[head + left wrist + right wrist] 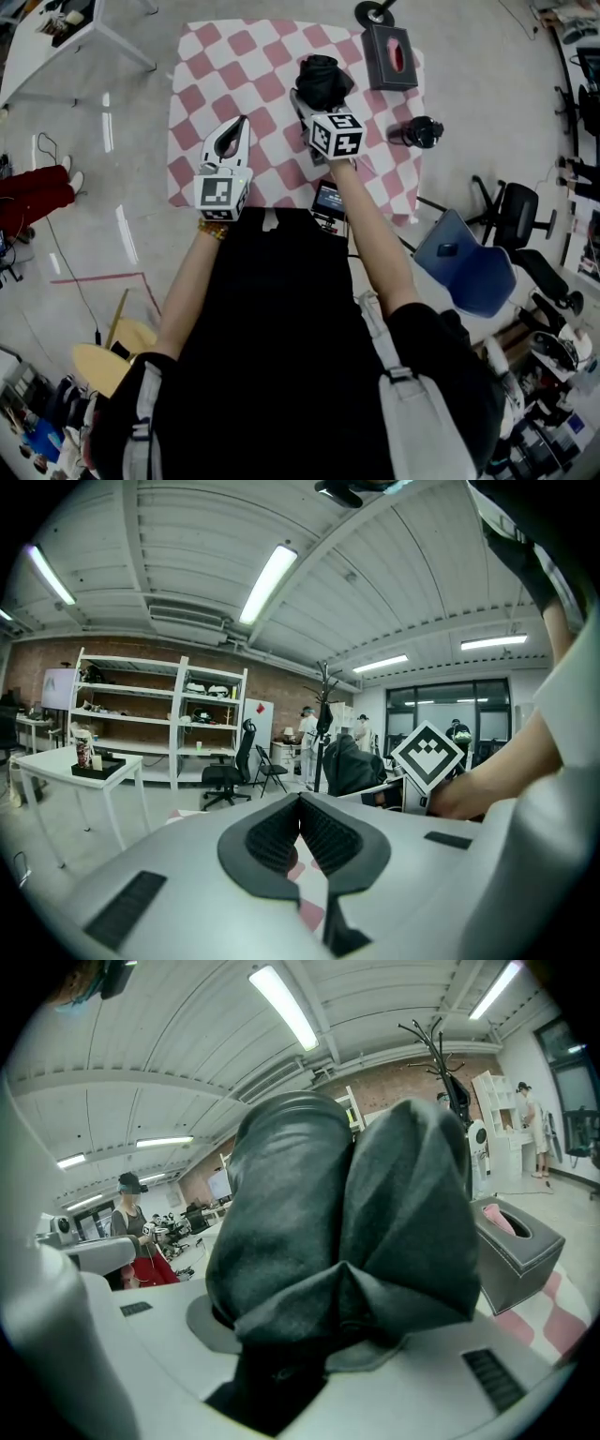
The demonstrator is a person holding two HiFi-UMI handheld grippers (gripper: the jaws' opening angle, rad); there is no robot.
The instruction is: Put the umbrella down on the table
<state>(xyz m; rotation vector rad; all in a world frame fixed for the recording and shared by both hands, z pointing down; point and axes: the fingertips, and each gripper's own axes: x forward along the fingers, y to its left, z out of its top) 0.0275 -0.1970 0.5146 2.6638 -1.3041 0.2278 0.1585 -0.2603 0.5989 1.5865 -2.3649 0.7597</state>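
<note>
A folded black umbrella (pixel 323 79) is held a little above the pink-and-white checked table (pixel 208 66), over its middle. My right gripper (pixel 313 97) is shut on the umbrella, whose bunched fabric (pixel 347 1213) fills the right gripper view and hides the fingertips. My left gripper (pixel 243 121) hovers over the table's near left part, a short way left of the umbrella. Its jaws meet at their tips with nothing between them, as the left gripper view shows (pixel 300 800). That view also shows the umbrella (pixel 350 766) off to the right.
A dark tissue box (pixel 389 56) stands at the table's far right, with a round black base (pixel 374 13) behind it. A small black object (pixel 423 131) lies at the right edge. A small device (pixel 328 200) sits at the near edge. A blue chair (pixel 464 262) stands to the right.
</note>
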